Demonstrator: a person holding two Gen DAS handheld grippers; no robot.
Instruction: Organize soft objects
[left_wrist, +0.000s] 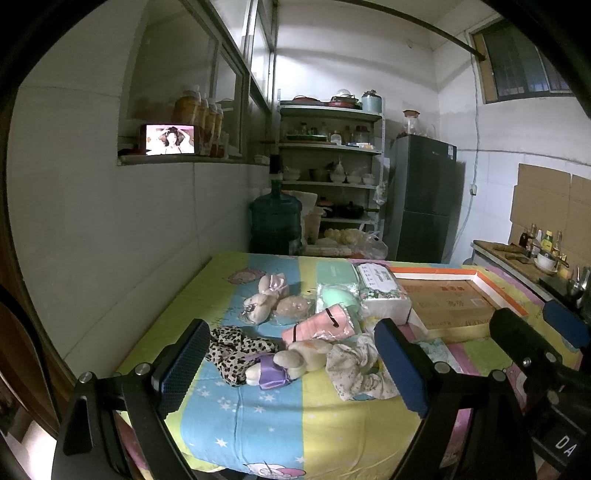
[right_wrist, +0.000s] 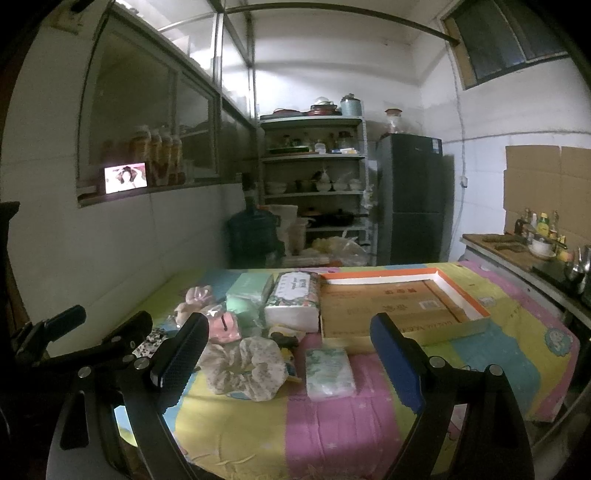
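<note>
Left hand-held gripper (left_wrist: 291, 365): spread wide, empty, above plush rabbit (left_wrist: 291, 360).
Right hand-held gripper (right_wrist: 288, 354): spread, empty, over floral scrunchie (right_wrist: 245, 365).
Destination: probably cardboard tray (right_wrist: 476, 308), far right on surface (right_wrist: 332, 435).
Advice: pinch one toy mid-body, lift clear.

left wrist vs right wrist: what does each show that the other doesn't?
Left wrist only: the leopard cloth and the purple-bow plush, both between the open left tongs.

Right wrist only: the small tissue pack between the open right tongs, plus the sheet's right edge.

Both: the tray, the big tissue pack, the floral cloth and the pink roll.
</note>
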